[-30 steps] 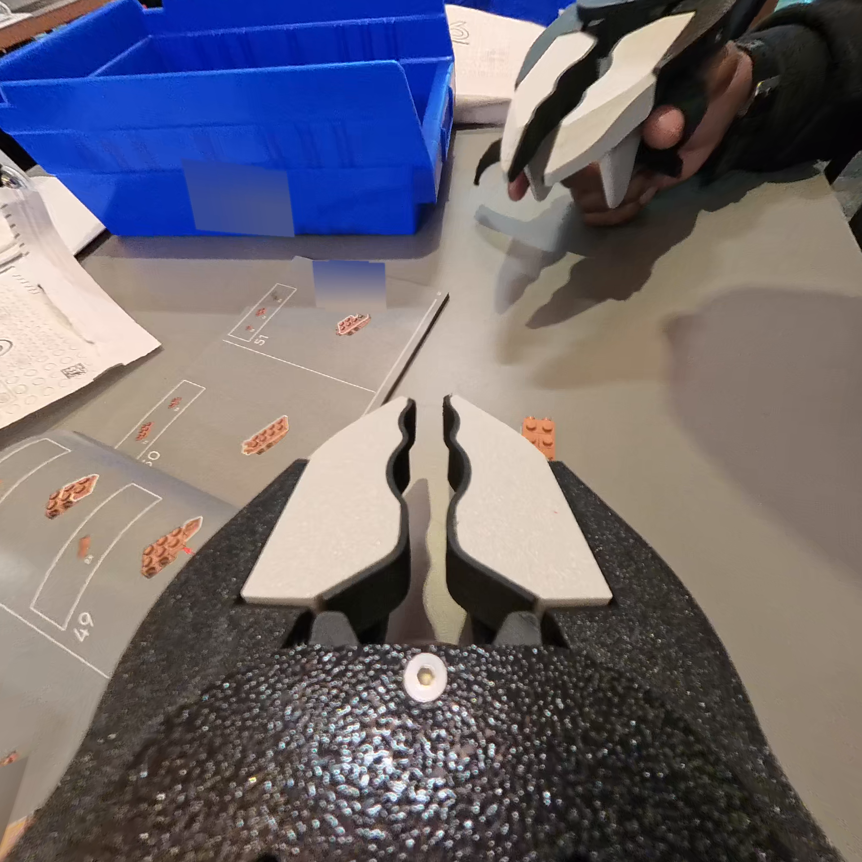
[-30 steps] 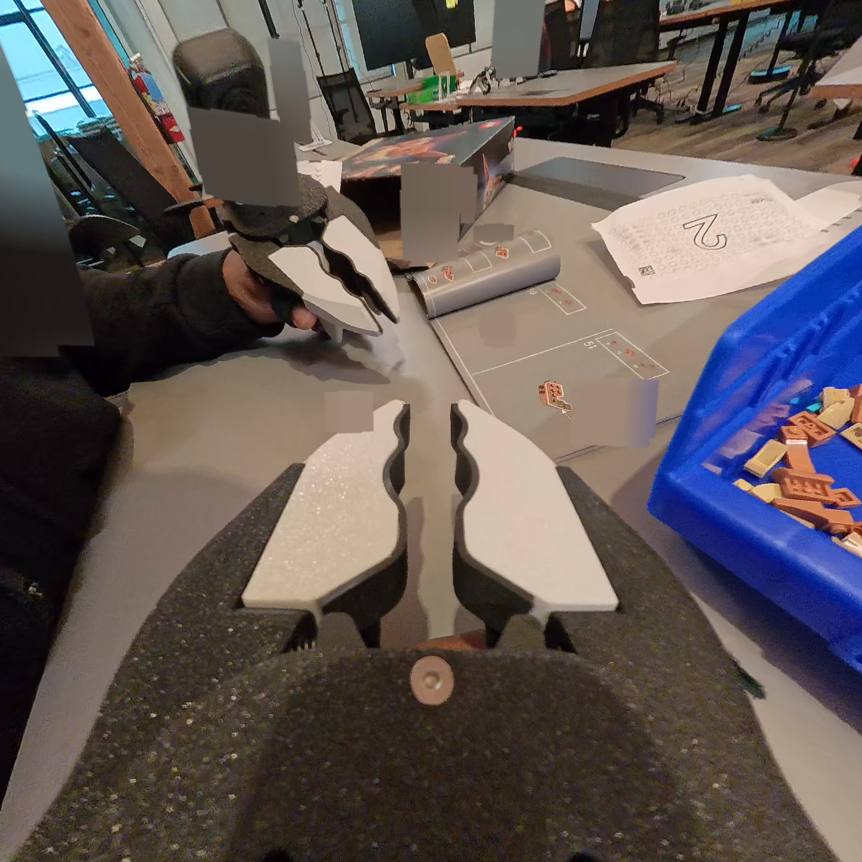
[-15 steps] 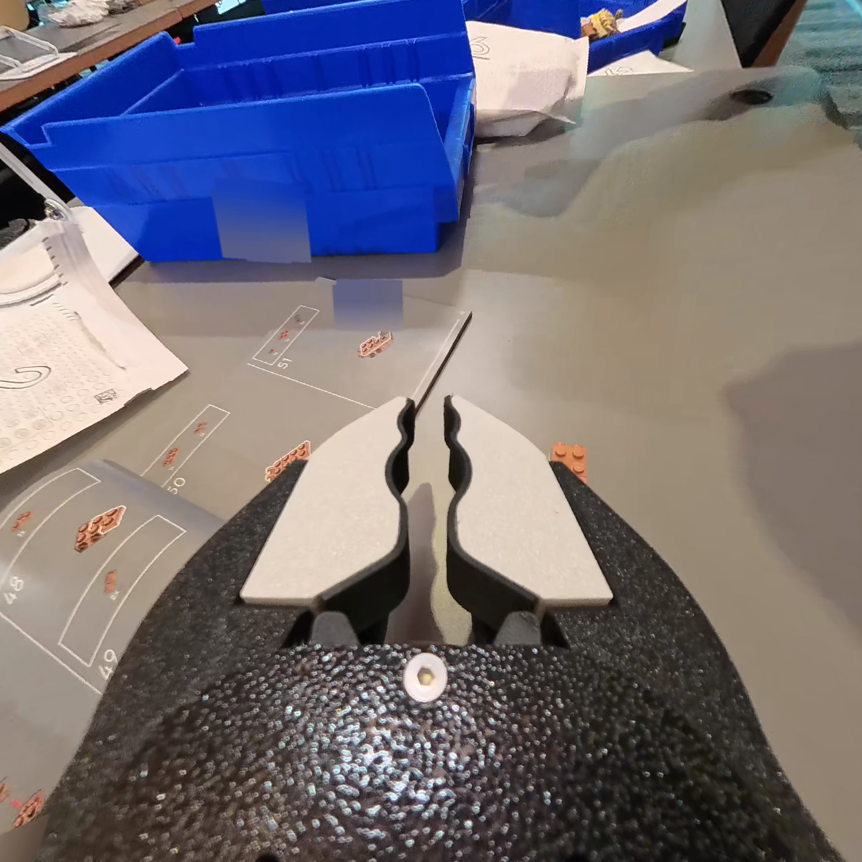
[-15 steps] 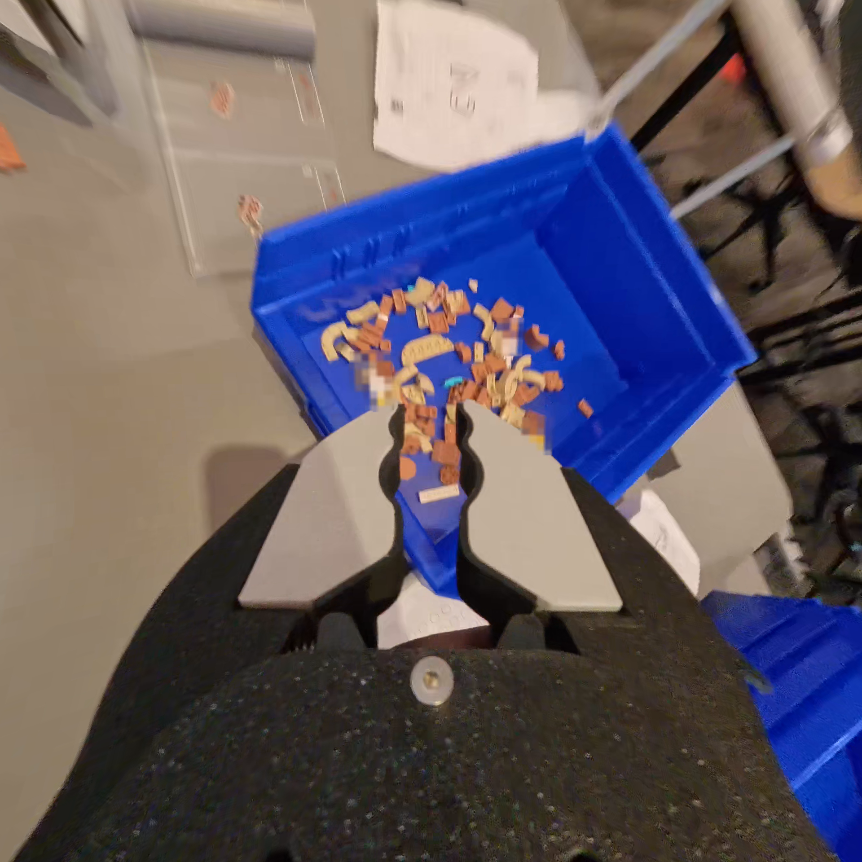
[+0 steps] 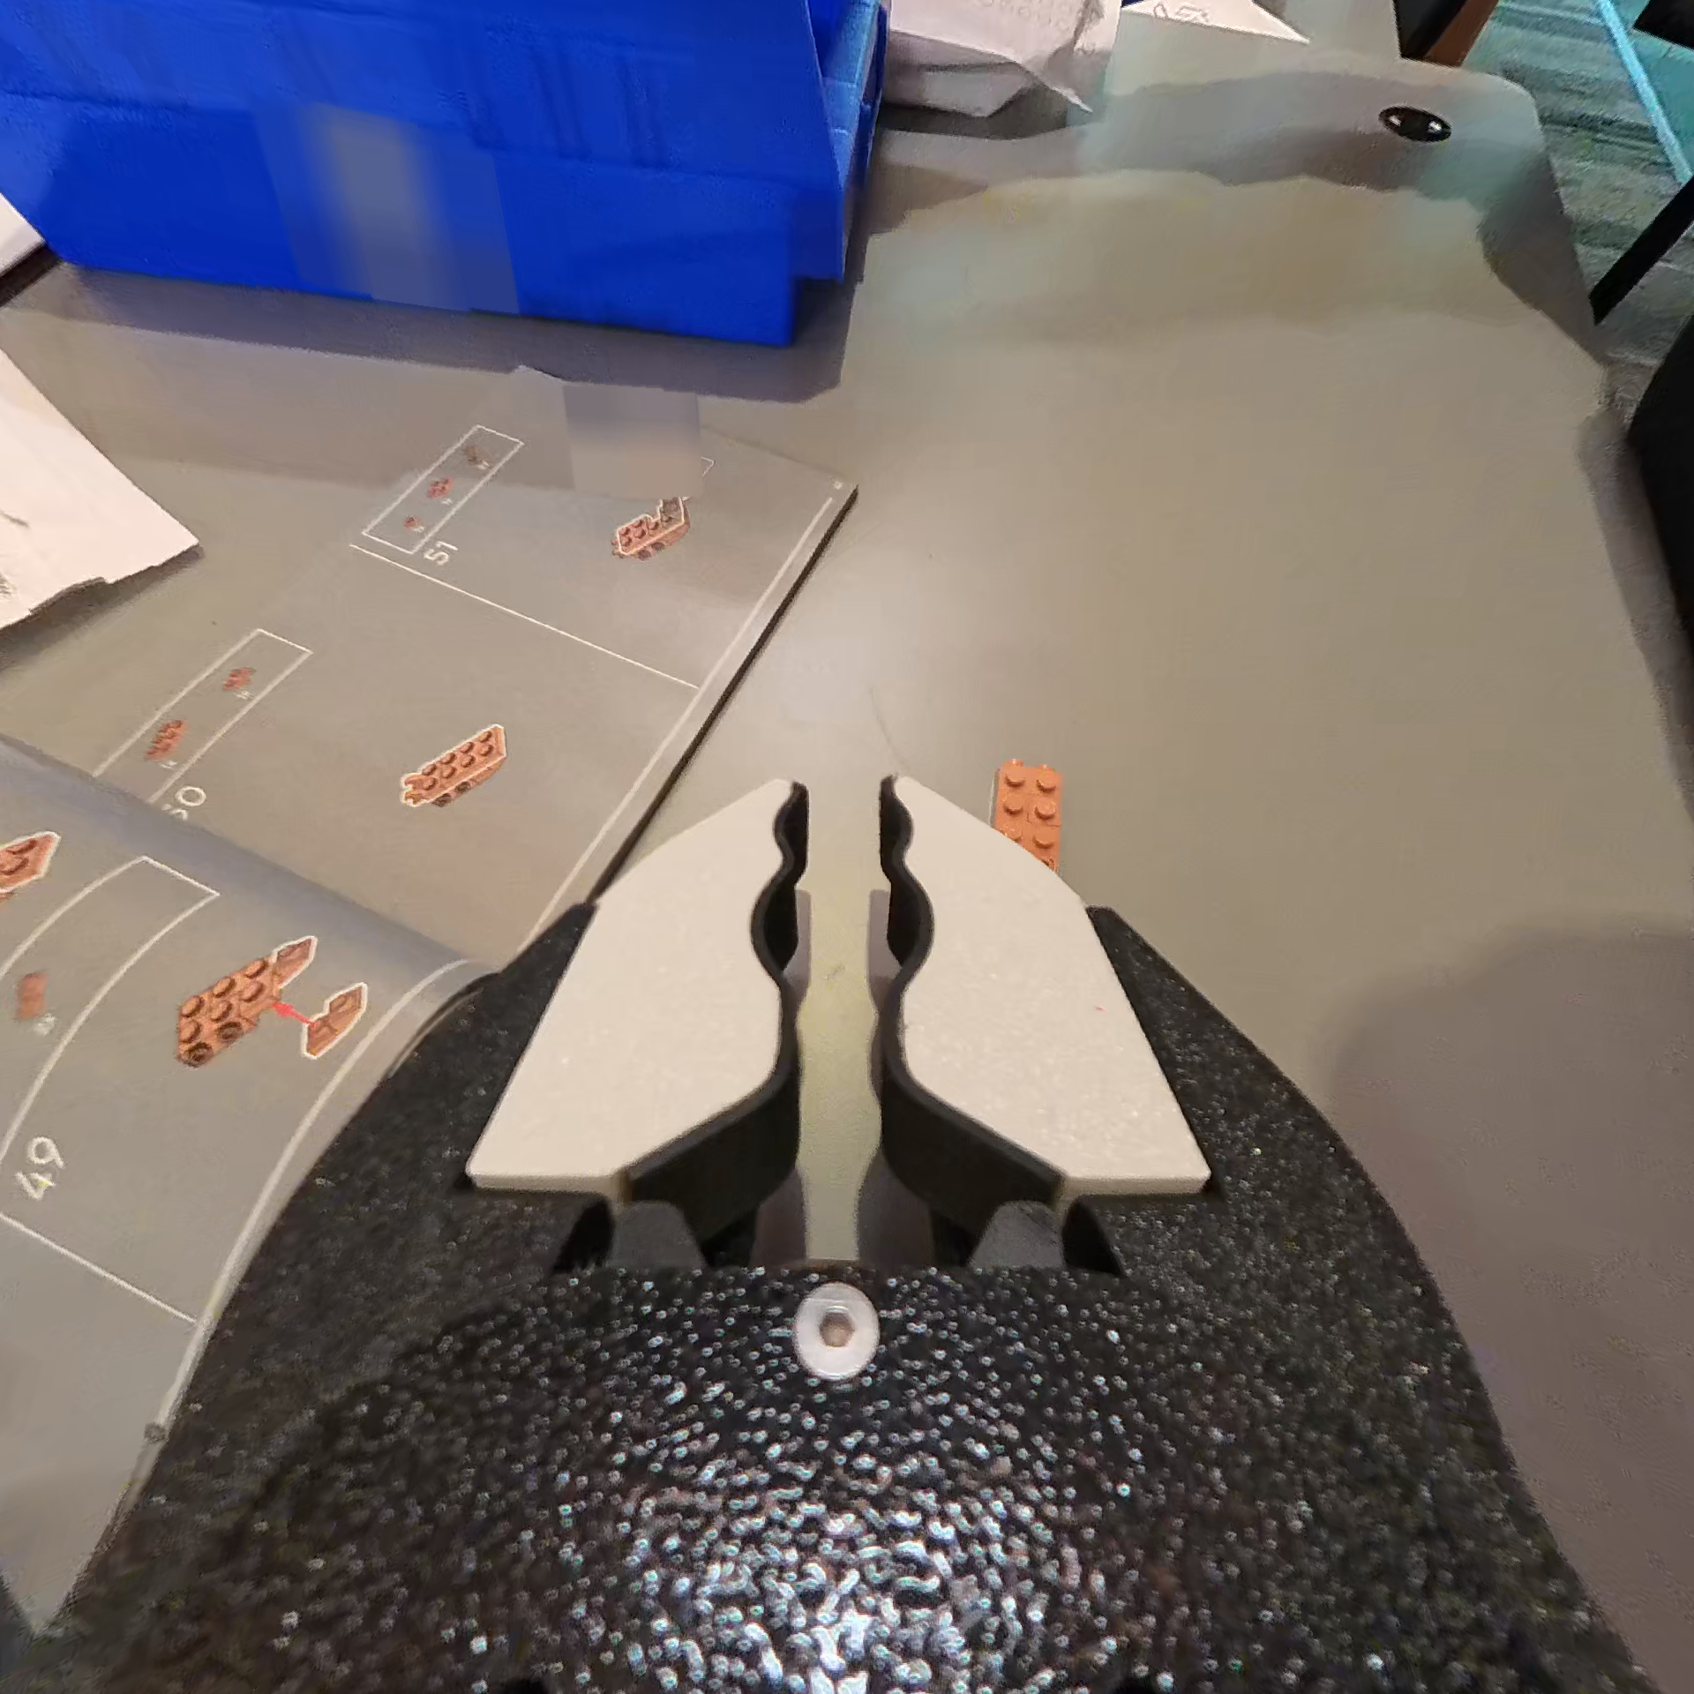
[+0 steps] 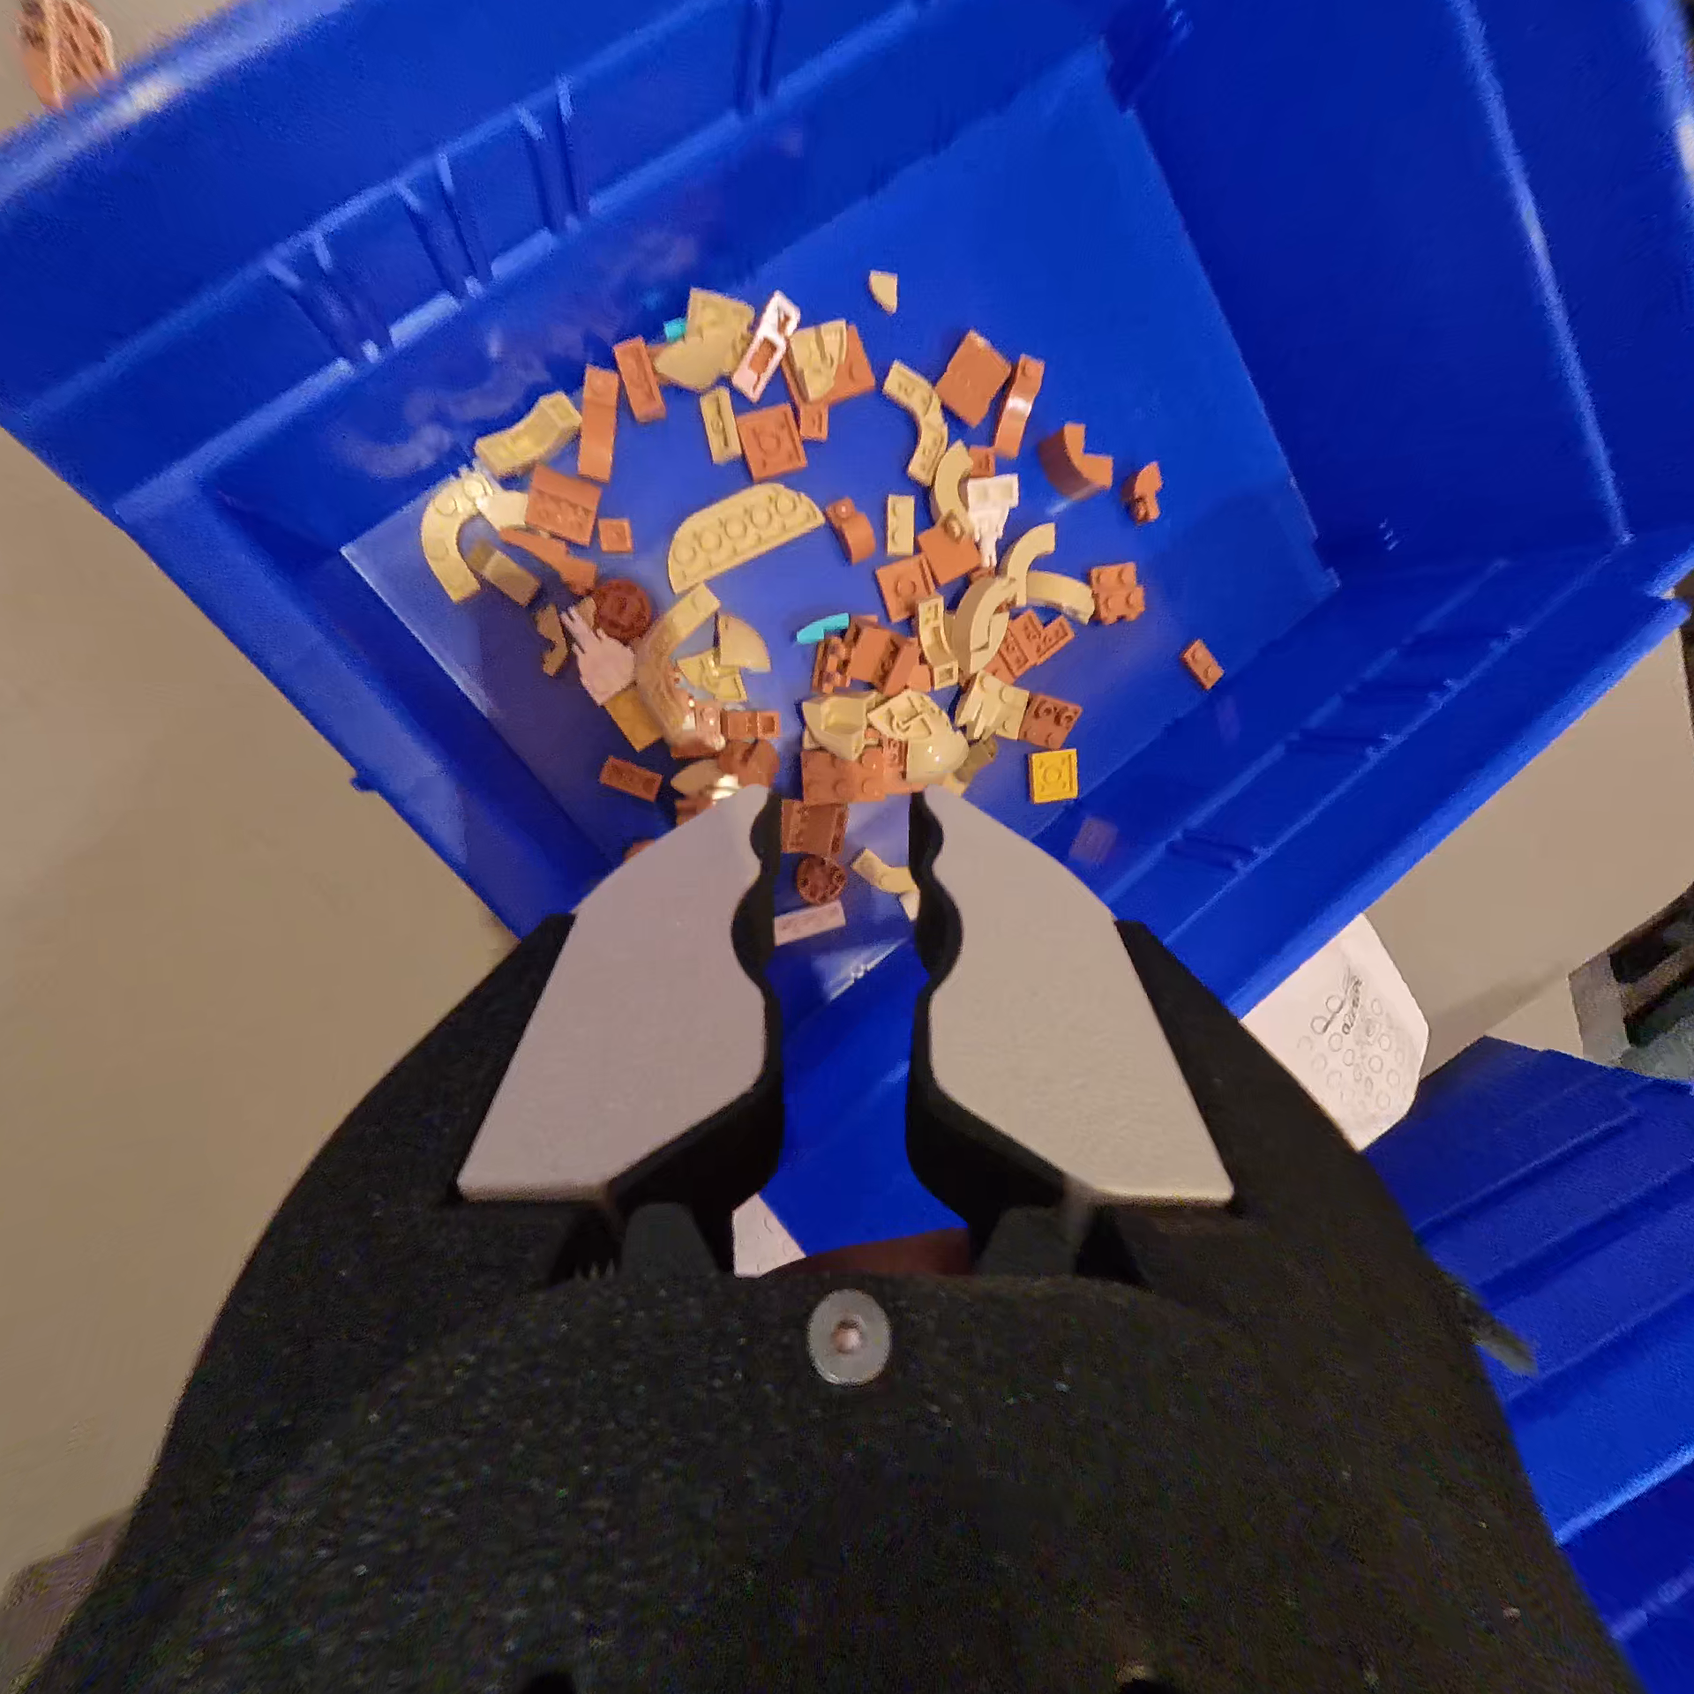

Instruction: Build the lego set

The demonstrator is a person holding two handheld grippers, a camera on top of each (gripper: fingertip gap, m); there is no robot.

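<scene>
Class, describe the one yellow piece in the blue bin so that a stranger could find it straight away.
Start at the blue bin under the right gripper and its heap of brown and tan bricks. At the heap's near right edge lies a small square yellow plate, the only bright yellow piece there.

The right tongs have swung from the worktop to hang over the blue bin of bricks, jaws wider. They are gone from ahead of the left tongs.
</scene>
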